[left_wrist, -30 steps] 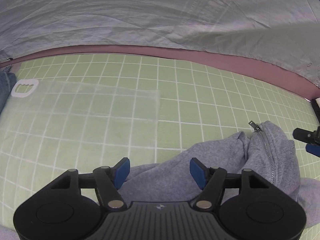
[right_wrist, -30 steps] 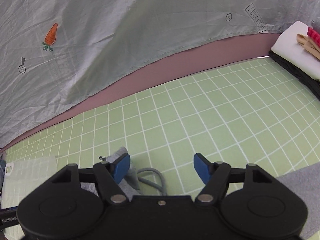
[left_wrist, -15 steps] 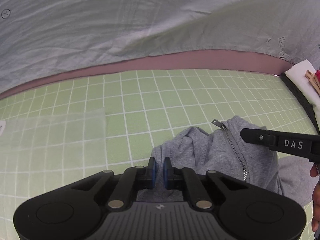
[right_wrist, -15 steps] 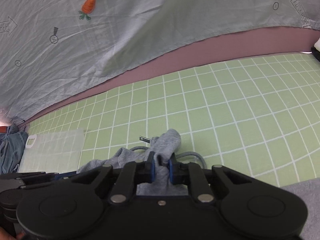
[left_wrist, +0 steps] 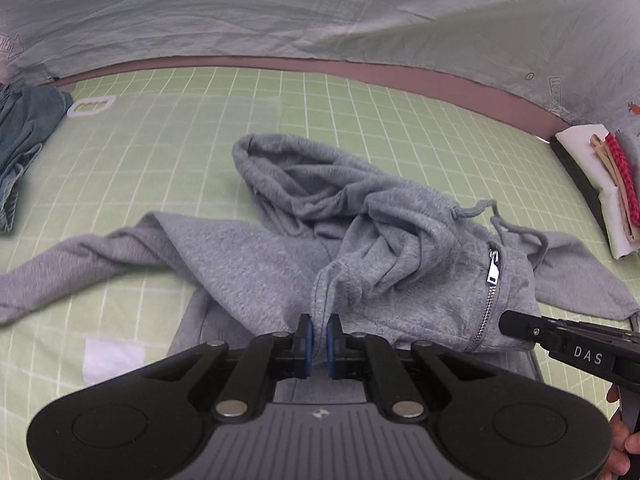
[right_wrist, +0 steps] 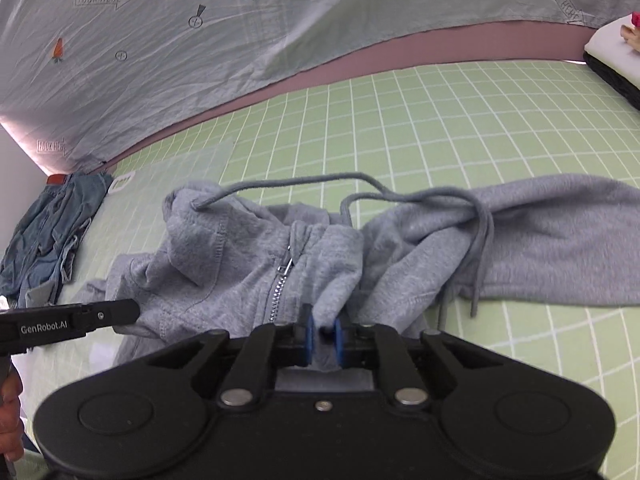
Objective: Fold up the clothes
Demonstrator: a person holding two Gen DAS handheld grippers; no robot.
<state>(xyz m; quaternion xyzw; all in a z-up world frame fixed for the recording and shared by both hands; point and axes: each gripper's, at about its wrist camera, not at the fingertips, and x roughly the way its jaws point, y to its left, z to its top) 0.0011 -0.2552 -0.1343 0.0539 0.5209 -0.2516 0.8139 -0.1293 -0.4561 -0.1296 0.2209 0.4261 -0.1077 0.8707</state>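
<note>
while both tools grip it, these lines give the layout.
hoodie (left_wrist: 256,264): grey zip-up, crumpled in the middle of the green grid mat (left_wrist: 360,112), front side up.
long axis: the sleeves run roughly left to right across the mat; the hood (left_wrist: 288,168) points away from the person, toward the far edge.
left sleeve (left_wrist: 72,264): stretched out flat to the left in the left wrist view.
right sleeve (right_wrist: 560,248): stretched out flat to the right in the right wrist view.
zipper (left_wrist: 490,300): partly closed, metal pull lying near the collar, running back toward the person.
drawstring (right_wrist: 304,184): loops loosely over the collar and across the right sleeve.
left gripper (left_wrist: 318,338): blue pads pressed nearly together, pinching a raised ridge of grey fabric left of the zipper.
right gripper (right_wrist: 322,338): pads likewise drawn close, pinching a fold of grey fabric just right of the zipper.
hand (right_wrist: 10,416): partly seen at the left edge of the right wrist view, holding the other tool.
denim garment (right_wrist: 48,232): heaped at the mat's left end, well apart from the hoodie.
folded stack (left_wrist: 604,184): white, tan and red items at the mat's right end.
backdrop cloth (right_wrist: 200,40): pale, carrot-printed, hanging behind the mat.
</note>
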